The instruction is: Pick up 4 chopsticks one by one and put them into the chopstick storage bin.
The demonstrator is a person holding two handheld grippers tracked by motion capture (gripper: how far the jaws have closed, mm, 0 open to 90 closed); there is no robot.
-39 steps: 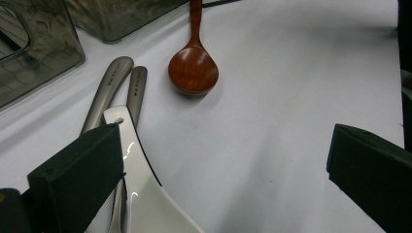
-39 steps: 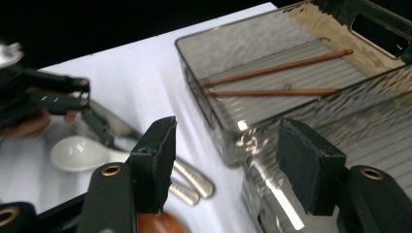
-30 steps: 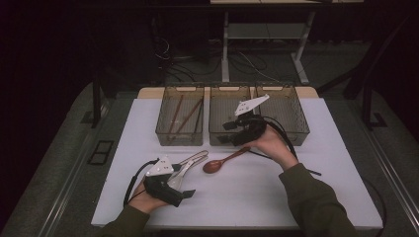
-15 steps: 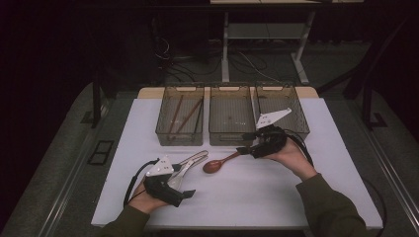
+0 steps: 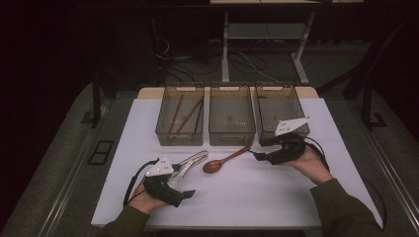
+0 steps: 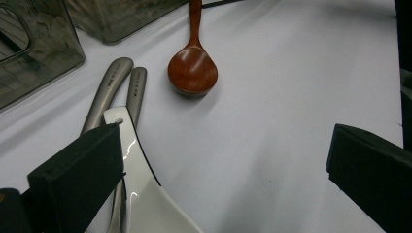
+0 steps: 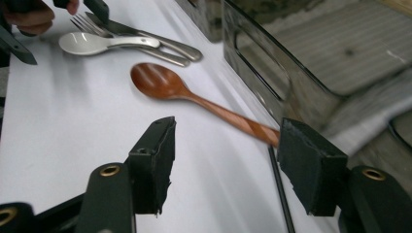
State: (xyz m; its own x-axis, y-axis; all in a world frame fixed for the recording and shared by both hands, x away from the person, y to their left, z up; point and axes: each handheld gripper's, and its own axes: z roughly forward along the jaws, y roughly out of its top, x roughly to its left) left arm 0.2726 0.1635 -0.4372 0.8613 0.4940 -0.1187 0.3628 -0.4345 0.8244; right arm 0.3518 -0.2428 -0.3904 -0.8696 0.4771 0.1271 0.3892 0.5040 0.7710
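Approaching with jaws apart, the right gripper does best to straddle the handle tip of the wooden spoon, lying mid-mat near the trays, while the left gripper rests open.

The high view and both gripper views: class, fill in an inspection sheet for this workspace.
Surface: white table top, bare in front.
Job's things: wooden spoon flat, handle end at the right gripper.
Clutter: white spoon and metal cutlery by the left gripper; three bins, sticks in the left one.
Grippers: both open, holding nothing.
Cables: black cable from the left gripper.
Surroundings: dark floor, table legs.
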